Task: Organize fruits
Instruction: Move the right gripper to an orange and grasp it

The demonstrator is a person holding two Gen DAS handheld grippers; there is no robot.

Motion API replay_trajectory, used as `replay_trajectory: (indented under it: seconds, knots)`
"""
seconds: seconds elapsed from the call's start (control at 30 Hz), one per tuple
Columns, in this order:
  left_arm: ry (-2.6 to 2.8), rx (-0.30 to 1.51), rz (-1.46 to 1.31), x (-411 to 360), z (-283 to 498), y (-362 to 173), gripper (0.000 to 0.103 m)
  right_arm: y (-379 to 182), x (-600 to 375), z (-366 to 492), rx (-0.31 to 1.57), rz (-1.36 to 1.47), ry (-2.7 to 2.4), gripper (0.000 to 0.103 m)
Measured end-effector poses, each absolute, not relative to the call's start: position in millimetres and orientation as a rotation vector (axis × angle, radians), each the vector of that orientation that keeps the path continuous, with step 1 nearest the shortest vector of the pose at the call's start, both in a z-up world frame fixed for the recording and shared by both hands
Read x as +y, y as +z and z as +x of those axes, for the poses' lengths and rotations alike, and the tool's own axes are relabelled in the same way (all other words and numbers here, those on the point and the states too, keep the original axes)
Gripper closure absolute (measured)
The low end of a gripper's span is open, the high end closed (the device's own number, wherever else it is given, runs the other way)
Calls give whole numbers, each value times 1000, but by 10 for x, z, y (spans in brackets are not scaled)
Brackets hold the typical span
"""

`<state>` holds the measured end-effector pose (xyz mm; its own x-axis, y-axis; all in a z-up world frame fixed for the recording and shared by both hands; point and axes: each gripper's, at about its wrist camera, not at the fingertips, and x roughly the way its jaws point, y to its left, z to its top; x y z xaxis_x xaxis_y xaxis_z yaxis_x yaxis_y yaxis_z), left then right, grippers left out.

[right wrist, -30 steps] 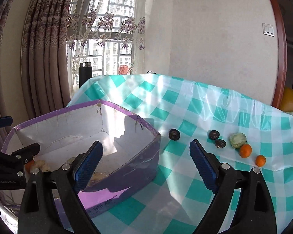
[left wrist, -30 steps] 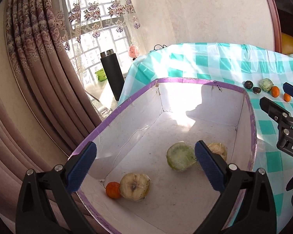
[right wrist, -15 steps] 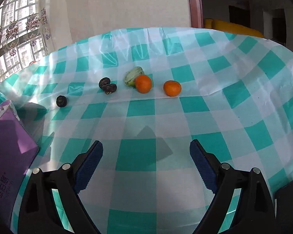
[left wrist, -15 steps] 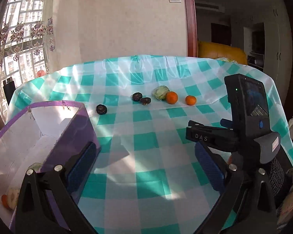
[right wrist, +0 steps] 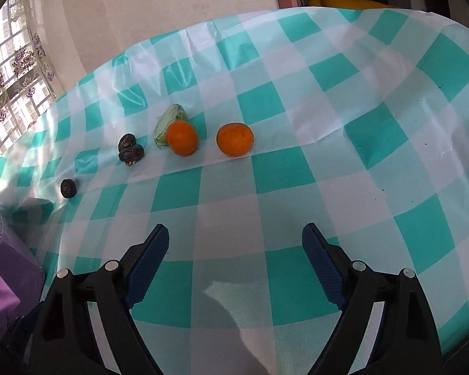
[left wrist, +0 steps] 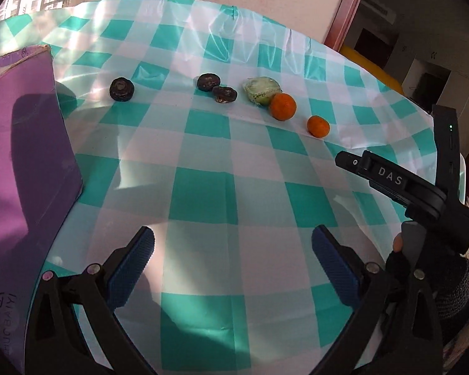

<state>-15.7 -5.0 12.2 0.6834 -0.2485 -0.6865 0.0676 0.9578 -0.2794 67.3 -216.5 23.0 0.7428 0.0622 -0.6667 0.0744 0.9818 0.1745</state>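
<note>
Left gripper [left wrist: 233,251]: jaws wide, empty, low in its frame over bare table [left wrist: 203,193].
Right gripper [right wrist: 234,247]: jaws wide, empty, aimed at the fruit row, probably lining up a pick.
Fruits: two tangerines [right wrist: 234,139], a green fruit [right wrist: 168,118] and three dark fruits [right wrist: 130,153] across mid-frame, well apart from both jaws.
Left view only: purple box [left wrist: 22,162] at left edge, the likely destination.

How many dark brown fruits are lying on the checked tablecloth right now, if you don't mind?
3. One dark fruit lies alone nearest the purple box; the other two touch each other beside the green fruit. None looks hidden on the cloth; the box's inside is out of view.
</note>
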Motion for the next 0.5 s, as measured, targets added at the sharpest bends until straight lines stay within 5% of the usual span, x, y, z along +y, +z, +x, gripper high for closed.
replay_trajectory:
  seconds: [0.5]
  knots:
    - [-182,847,-256,-82,-12,76,2,185,-2155,1817,843,85,-24,45]
